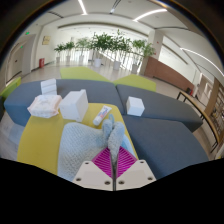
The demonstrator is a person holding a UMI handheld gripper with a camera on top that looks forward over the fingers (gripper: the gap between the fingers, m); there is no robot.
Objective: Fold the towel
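Observation:
A pale blue-grey towel [88, 140] lies rumpled on a yellow cushion of a large sofa [170, 145], just ahead of my fingers. One corner of it rises into my gripper [111, 162]. The two magenta pads [100, 160] are pressed together with the towel's fabric pinched between them, lifted slightly off the cushion. The rest of the towel trails away to the left.
The sofa has grey and yellow-green sections [35, 140]. Beyond the towel sit white boxes [74, 103], a crumpled white item [43, 105], a small white object [103, 115] and another white box [135, 105]. Potted plants [105, 45] line the far side of a hall.

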